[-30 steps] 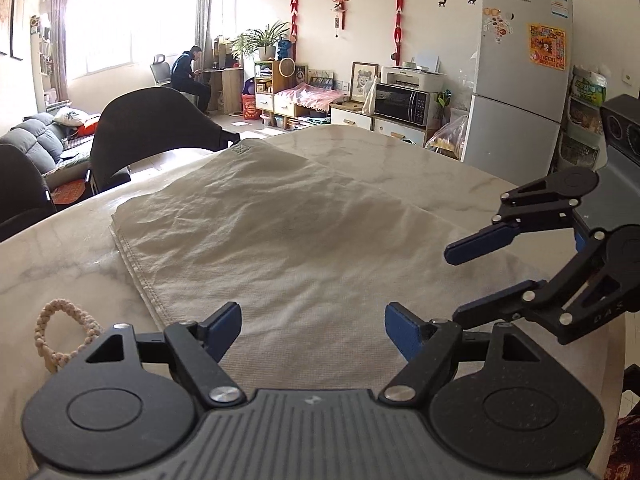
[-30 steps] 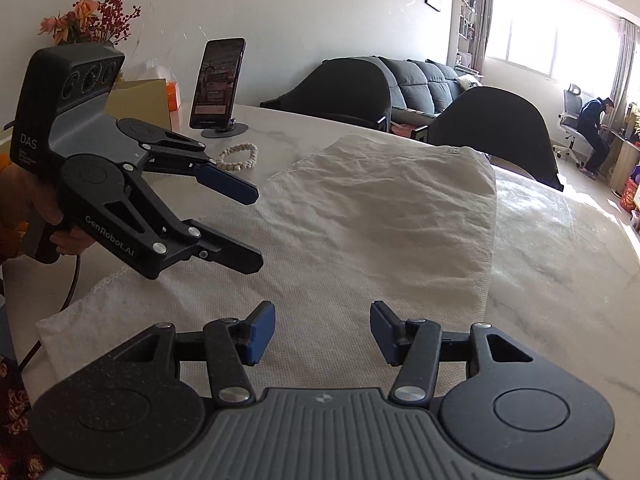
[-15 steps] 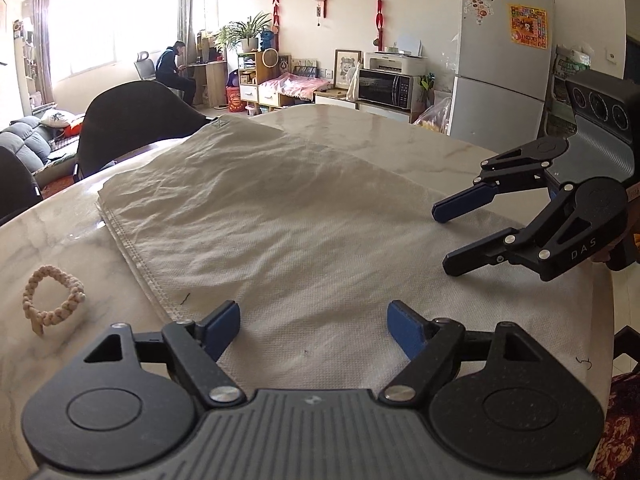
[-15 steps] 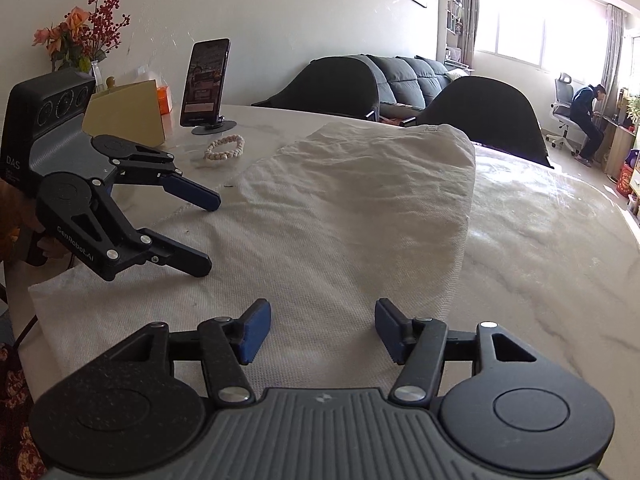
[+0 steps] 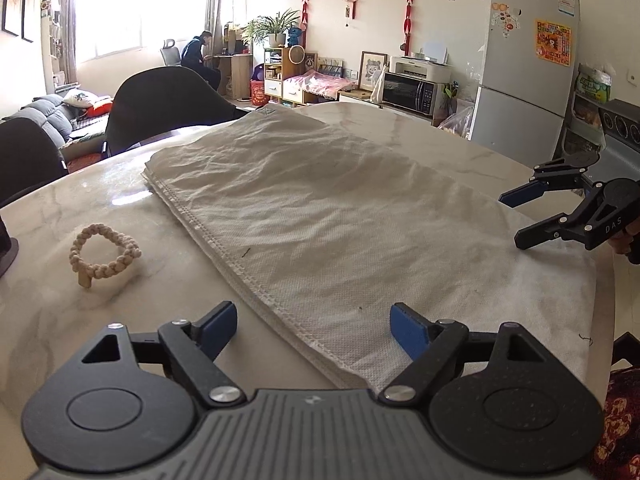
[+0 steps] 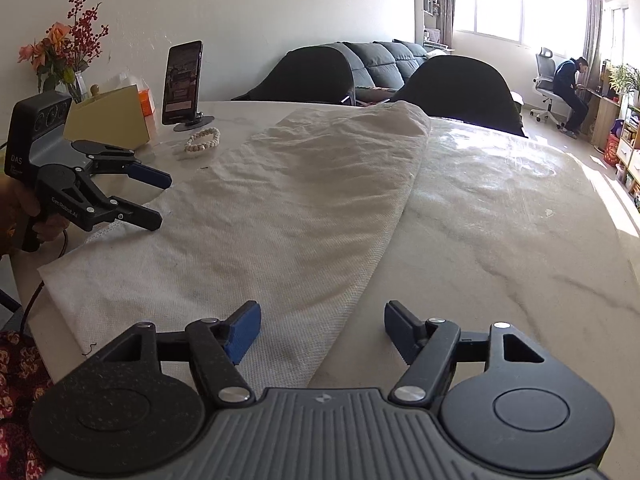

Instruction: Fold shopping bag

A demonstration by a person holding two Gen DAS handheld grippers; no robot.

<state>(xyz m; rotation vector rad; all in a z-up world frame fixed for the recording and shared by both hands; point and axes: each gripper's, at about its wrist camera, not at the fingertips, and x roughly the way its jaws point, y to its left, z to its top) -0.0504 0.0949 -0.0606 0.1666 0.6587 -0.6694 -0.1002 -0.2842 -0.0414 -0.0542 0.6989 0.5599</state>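
Fingers of our left gripper (image 5: 312, 326) stand wide apart, and between them we see the near left corner of the shopping bag (image 5: 340, 220), with its stitched edge running under the gap; the blue pads do not press on the cloth. Our right gripper (image 6: 322, 330) is opening its jaws at this moment, and the near right edge of the bag lies between them, also not pinched.

We take the bag as our landmark. It is a pale, wrinkled cloth bag and it lies flat on the marble table (image 6: 500, 220), with its near end close to the table edge where we stand and its far end toward the dark chairs (image 6: 460, 84). Left of the bag, on the bare table, rests a braided cord ring (image 5: 102, 254), a little apart from the stitched edge. Farther on the same side stands a phone on a round stand (image 6: 182, 80), then a yellow box (image 6: 110, 118), and behind it a vase of flowers (image 6: 60, 56). Right of the bag the table is lit by sun.

Beyond the far end of the bag we see the chairs, a grey sofa (image 6: 384, 60), and a person sitting at a desk (image 6: 572, 92) near the window. Far off on the right side there is a fridge (image 5: 528, 60).
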